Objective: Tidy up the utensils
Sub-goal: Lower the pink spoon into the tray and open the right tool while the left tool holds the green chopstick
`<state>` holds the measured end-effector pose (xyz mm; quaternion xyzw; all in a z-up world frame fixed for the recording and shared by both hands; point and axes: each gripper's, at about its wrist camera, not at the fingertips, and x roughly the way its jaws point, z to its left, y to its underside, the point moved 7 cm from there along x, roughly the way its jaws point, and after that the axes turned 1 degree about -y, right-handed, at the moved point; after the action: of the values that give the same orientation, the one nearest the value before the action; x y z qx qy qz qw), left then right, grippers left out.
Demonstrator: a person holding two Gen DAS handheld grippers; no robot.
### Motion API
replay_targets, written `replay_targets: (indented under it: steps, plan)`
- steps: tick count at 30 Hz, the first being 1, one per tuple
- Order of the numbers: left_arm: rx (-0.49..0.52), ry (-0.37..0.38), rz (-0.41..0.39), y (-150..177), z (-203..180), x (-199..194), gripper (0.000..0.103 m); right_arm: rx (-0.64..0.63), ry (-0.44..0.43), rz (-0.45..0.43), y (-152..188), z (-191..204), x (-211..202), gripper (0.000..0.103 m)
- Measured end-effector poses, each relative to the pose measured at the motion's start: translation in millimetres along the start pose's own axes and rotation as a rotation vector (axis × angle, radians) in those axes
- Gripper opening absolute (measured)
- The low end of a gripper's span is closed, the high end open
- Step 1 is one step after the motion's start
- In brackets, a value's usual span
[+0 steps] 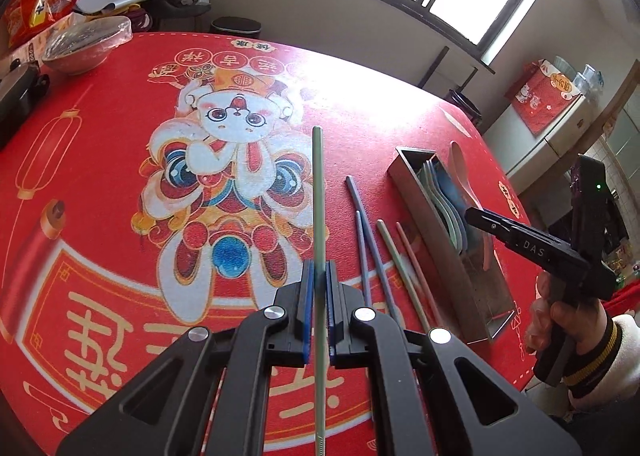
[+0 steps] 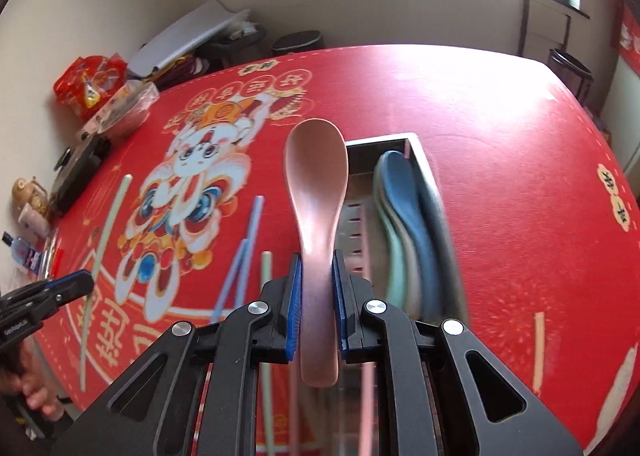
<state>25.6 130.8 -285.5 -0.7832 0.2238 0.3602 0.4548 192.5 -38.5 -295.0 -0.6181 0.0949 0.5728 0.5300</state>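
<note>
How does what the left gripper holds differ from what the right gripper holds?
The left gripper is shut on a thin, straight green chopstick; the right gripper is shut on a broad pink spoon with a rounded bowl. The chopstick's grip is mid-shaft, the spoon's on its handle. Both point forward past the jaws.

Your left gripper (image 1: 319,288) points steeply down, its blue pads (image 1: 306,296) clamped tight on a thin green chopstick (image 1: 319,196). Your right gripper (image 2: 316,296) tilts down likewise, jaws pinching a pink spoon (image 2: 316,192) by its handle. Your right hand (image 1: 560,316) wraps its grip; your left hand (image 2: 36,396) looks blurred, probably doing the same.
</note>
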Motion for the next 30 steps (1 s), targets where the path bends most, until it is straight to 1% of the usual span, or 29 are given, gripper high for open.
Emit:
replay_targets:
  steps: [2,4,9,18,26,30]
  plan:
    - [-0.004,-0.002,-0.001,-1,-7,4,0.005,0.003,0.024,0.026,-3,-21,3,0.014]
    - [-0.009,-0.007,0.0,-1,-14,7,0.005,-0.006,0.032,0.052,-5,-33,9,0.014]
    - [-0.035,-0.023,0.002,1,-26,14,0.005,0.0,0.019,0.107,-13,-52,23,0.014]
    - [-0.073,-0.05,0.015,10,-35,20,0.005,0.009,-0.001,0.186,-12,-58,43,0.014]
    - [-0.091,-0.059,0.011,14,-36,18,0.005,-0.019,-0.002,0.211,-13,-56,48,0.014]
    - [-0.088,-0.059,0.009,15,-38,17,0.005,-0.028,0.011,0.215,-15,-55,50,0.016]
